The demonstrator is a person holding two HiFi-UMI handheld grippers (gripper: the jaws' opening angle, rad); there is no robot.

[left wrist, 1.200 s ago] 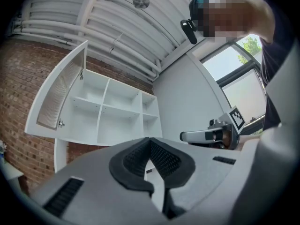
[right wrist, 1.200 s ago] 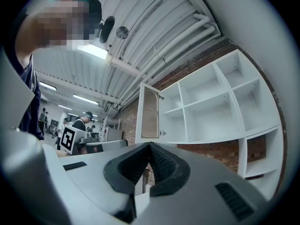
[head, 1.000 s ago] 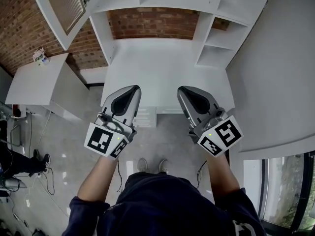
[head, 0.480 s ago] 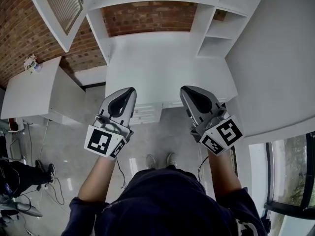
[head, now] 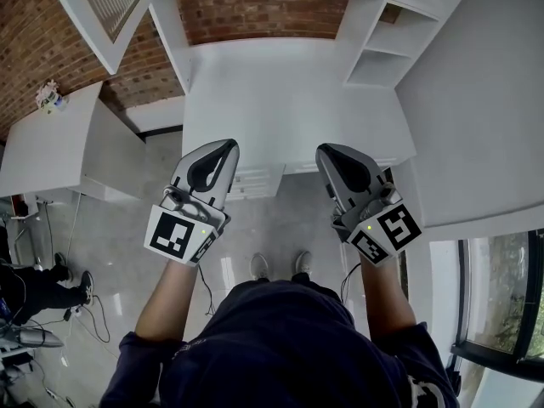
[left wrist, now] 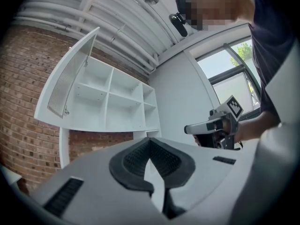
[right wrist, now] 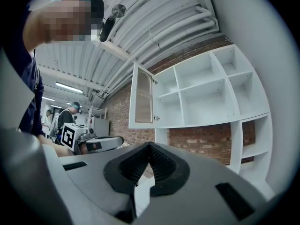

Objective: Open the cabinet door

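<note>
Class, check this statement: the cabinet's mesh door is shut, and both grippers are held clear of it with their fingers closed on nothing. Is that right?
No. The cabinet door is swung open, not shut; the right gripper view shows it standing out from the shelves. The rest holds: the left gripper and right gripper are clear of it, closed on nothing.

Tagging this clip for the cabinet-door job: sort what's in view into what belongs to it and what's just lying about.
Belongs to the job:
- cabinet door, standing open
- white wall cabinet
- left gripper and right gripper, both shut and empty

Just there:
- white desk
- low side table with a small object on it
- bystander in the background
</note>
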